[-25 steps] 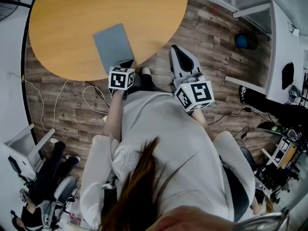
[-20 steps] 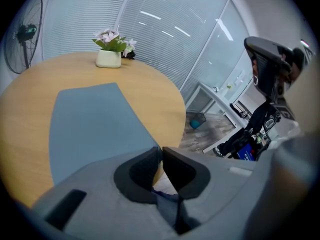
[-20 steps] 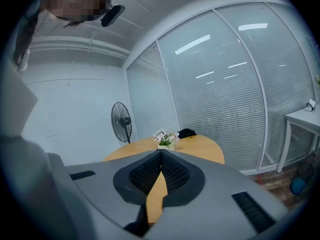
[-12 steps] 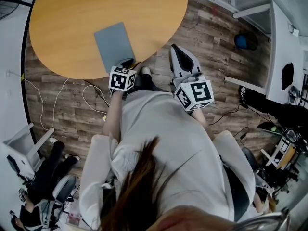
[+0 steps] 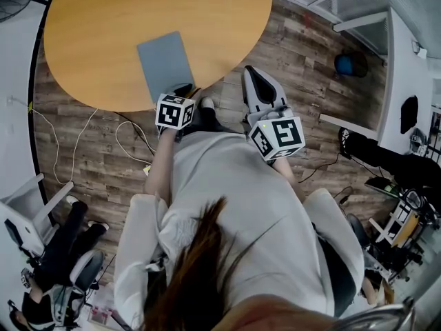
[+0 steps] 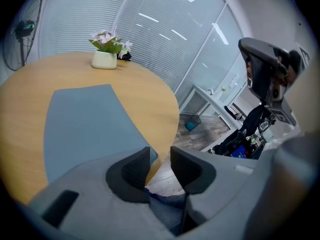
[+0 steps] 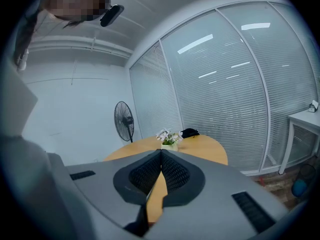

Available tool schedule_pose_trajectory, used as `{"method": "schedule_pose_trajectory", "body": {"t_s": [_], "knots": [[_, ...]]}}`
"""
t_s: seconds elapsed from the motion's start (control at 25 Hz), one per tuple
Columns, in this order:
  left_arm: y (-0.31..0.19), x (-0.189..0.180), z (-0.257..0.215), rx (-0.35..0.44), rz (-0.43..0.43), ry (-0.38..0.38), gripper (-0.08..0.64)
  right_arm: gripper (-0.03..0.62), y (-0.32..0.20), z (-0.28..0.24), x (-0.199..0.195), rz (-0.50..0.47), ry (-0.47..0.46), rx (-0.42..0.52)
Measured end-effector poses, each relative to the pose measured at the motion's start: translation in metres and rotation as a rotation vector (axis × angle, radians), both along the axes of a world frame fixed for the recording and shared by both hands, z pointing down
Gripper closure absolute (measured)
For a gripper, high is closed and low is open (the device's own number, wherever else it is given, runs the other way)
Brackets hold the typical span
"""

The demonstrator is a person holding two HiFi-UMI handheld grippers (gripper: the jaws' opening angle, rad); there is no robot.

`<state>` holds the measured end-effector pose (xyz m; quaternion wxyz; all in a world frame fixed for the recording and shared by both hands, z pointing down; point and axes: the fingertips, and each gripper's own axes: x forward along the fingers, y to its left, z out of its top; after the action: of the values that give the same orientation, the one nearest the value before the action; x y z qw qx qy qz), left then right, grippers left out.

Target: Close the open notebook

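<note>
Left gripper (image 6: 160, 166), tilted down at the near edge of the round table (image 5: 96, 19), forearm reaching forward from the torso: jaws just opened, standing apart, nothing pinched between them. Notebook (image 5: 164, 64): closed, flat, grey-blue cover up, on the table's near side, its near corner just beside the left jaw; flower pot (image 6: 104, 59) at the table's far rim. Right gripper (image 7: 161, 171), held almost level off the table's right edge: jaws pressed together, empty
</note>
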<state>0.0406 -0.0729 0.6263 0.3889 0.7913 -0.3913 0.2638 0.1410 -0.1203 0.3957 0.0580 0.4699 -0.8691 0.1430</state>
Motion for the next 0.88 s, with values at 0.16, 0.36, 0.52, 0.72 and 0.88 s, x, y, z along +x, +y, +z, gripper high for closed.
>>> {"method": "schedule_pose_trajectory", "body": {"t_s": [0.16, 0.36, 0.52, 0.72, 0.88], "knots": [[-0.004, -0.002, -0.006, 0.007, -0.04, 0.013, 0.452, 0.589, 0.0, -0.001, -0.002, -0.016, -0.002, 0.005], [-0.011, -0.007, -0.019, 0.048, -0.052, -0.004, 0.507, 0.589, -0.001, -0.004, -0.006, -0.019, -0.004, 0.015], [-0.015, -0.01, -0.026, 0.084, -0.057, -0.016, 0.527, 0.589, -0.001, -0.005, -0.005, -0.011, -0.002, 0.019], [-0.023, -0.019, -0.045, 0.157, -0.08, -0.023, 0.543, 0.589, -0.001, -0.01, -0.003, 0.009, -0.01, 0.032], [-0.035, -0.032, -0.068, 0.229, -0.105, -0.027, 0.543, 0.589, -0.005, -0.012, -0.003, 0.019, -0.007, 0.04]]}}
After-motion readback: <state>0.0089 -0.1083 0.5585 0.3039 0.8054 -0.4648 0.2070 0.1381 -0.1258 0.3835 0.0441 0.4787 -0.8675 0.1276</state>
